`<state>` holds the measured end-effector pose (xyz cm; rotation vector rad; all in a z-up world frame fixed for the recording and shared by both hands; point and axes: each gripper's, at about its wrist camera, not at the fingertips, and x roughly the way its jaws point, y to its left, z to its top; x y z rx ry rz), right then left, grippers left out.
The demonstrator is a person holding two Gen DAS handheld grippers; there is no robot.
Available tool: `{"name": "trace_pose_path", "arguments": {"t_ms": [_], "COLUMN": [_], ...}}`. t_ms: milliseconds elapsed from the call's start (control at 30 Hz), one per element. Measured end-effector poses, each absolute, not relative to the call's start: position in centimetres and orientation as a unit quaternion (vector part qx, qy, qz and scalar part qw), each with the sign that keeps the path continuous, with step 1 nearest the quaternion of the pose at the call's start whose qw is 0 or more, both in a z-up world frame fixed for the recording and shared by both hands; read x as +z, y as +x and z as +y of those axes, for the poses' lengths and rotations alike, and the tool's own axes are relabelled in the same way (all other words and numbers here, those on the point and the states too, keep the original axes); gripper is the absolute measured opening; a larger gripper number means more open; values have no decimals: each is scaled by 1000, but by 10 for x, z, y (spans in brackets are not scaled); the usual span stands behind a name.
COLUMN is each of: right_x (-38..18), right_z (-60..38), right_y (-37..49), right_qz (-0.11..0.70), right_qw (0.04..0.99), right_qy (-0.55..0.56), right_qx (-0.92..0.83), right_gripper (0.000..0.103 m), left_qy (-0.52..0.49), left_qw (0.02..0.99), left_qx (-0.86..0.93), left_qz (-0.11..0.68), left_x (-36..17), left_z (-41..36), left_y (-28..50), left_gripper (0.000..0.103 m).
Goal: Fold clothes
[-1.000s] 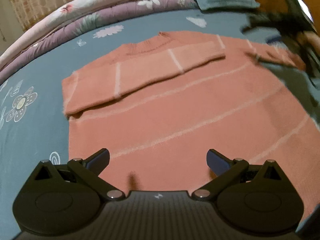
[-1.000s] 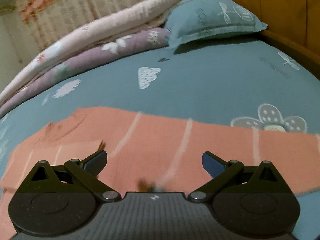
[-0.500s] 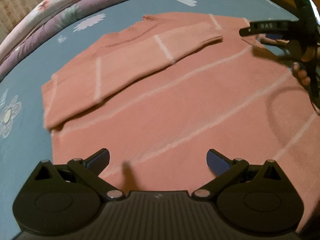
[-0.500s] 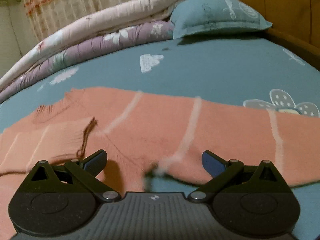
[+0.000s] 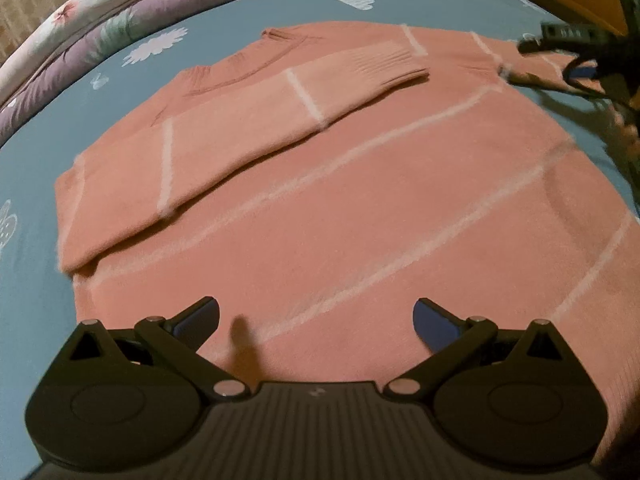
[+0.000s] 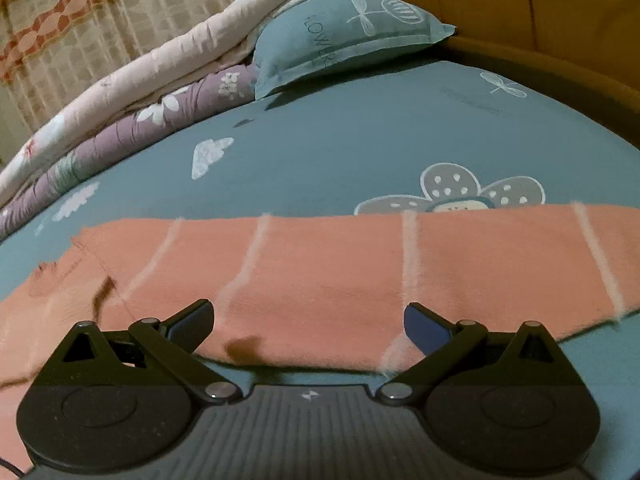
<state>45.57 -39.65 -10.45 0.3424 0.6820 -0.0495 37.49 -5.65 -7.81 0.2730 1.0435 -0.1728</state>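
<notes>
Meanwhile, sweater (image 5: 360, 200) lies flat — beyond both grippers' spread, empty fingers (image 5: 200, 316).

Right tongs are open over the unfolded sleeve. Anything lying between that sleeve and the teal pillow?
No objects: in the right wrist view only bare printed bedsheet separates the sleeve from the pillow. The right tongs hold nothing.

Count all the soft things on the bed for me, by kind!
Sweater: 1, salmon pink with pale stripes
Pillow: 1, teal
Folded quilts: 2, one purple, one pale pink
Total: 4
</notes>
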Motion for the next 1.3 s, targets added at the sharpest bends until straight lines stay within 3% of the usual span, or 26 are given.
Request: {"name": "trace_pose_path", "arguments": {"t_ms": [167,267,333,533,667,767,900,1100,1300], "right_x": [-93,-117,-132,-125,-103,-117,-133,-104,-131], "right_z": [-364,-353,-353,-377,-366,-358,-374,-404,-452], "right_y": [491,525,536,569,552,544,548,516,501], "right_qz": [334,389,370,386,399,418,383,380,363], "right_qw": [931,915,924,912,905,897,914,911,916], "right_qy": [144,87,40,77,77,80,71,72,81], "right_qx": [5,-57,-90,-112,-123,-120,-114,-144,-150], "right_gripper": [103,103,103,103,103,103,103,103,103], "left_qy": [133,132,127,111,117,117,122,113,129], "left_qw": [858,857,857,858,861,860,858,858,854], "left_qx": [-96,-91,-84,-74,-82,-93,-104,-104,-132], "left_qz": [487,489,493,496,489,489,488,490,487], "left_x": [-79,-80,-81,-83,-83,-85,-87,-88,-84], "left_z": [-62,-59,-54,-45,-47,-49,-53,-55,-70], "left_y": [379,378,376,375,376,380,384,387,387], "left_gripper": [102,102,102,102,102,102,102,102,102]}}
